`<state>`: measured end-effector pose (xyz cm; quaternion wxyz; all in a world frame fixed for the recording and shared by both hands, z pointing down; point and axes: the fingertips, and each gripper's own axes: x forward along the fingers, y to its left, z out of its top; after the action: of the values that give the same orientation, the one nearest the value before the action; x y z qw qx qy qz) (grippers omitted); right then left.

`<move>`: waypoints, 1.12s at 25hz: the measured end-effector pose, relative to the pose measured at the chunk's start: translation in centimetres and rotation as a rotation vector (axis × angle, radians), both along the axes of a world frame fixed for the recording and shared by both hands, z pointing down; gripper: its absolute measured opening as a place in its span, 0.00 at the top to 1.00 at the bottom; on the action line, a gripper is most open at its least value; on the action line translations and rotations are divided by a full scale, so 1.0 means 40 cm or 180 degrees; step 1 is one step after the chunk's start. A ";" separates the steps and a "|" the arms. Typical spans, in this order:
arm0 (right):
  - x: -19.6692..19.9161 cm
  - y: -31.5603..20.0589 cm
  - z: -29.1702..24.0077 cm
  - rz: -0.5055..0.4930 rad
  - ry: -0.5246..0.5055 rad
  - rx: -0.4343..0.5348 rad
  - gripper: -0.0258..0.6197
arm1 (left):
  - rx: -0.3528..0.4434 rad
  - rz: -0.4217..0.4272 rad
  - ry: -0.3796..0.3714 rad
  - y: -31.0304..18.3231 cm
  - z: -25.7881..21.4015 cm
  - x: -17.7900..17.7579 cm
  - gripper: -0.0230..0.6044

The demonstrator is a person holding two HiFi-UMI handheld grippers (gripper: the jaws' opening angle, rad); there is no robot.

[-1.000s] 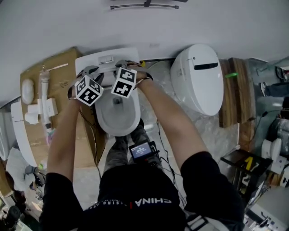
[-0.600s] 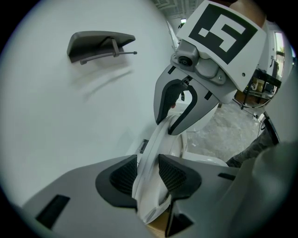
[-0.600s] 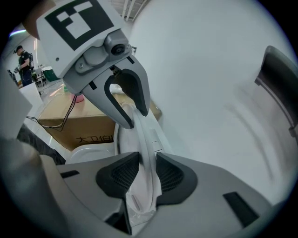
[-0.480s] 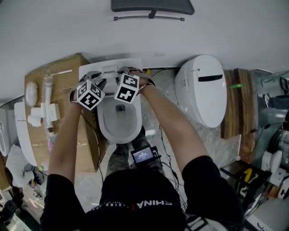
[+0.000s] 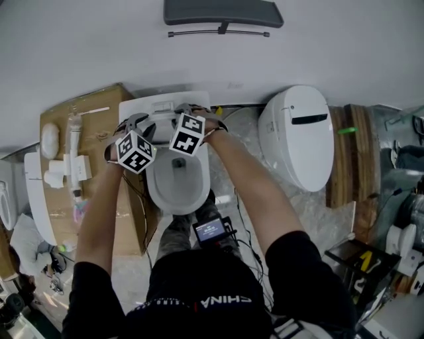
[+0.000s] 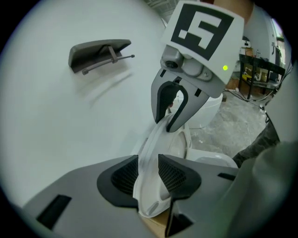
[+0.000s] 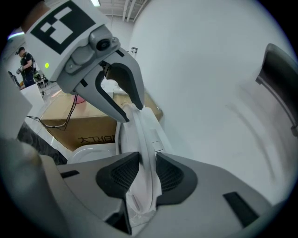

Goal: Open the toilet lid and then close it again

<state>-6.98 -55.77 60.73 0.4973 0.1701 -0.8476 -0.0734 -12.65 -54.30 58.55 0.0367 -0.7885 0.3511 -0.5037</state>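
A white toilet (image 5: 177, 189) stands against the wall in the head view, with its bowl showing and its tank (image 5: 162, 104) behind. The white lid (image 6: 147, 188) is raised on edge, close to upright. My left gripper (image 6: 149, 174) is shut on the lid's rim, pads pressed on both faces. My right gripper (image 7: 142, 174) is shut on the same rim further along, and the lid (image 7: 139, 135) runs on to the left gripper's fingers (image 7: 123, 104). In the head view both marker cubes sit over the bowl's back, left gripper (image 5: 142, 129) and right gripper (image 5: 180, 116) side by side.
A second white toilet (image 5: 298, 136) with its lid down stands to the right. A cardboard box (image 5: 89, 129) with white parts on it is at the left. A dark shelf (image 5: 223, 12) is fixed to the wall above. Cables and a small screen (image 5: 211, 230) hang near my legs.
The head view has tilted, so everything sits a little lower in the picture. Both grippers keep the same hold on the lid, with no visible shift against the toilet.
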 end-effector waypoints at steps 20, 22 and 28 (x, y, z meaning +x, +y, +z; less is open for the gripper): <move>0.119 0.067 -0.155 0.0552 -0.0900 -0.0269 0.89 | -0.0001 -0.0606 0.0312 0.112 -0.076 -0.025 0.76; 0.141 0.084 -0.174 0.0609 -0.0990 -0.0222 0.93 | -0.0038 -0.0745 0.0756 0.134 -0.123 0.011 0.87; 0.166 0.133 -0.212 0.0680 -0.1173 -0.0136 0.94 | -0.0004 -0.0714 0.1164 0.266 -0.224 0.101 0.95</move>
<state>-0.34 -50.45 52.26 0.3424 0.2589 -0.9027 0.0300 -8.61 -43.65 49.59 -0.0844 -0.8227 0.4371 -0.3534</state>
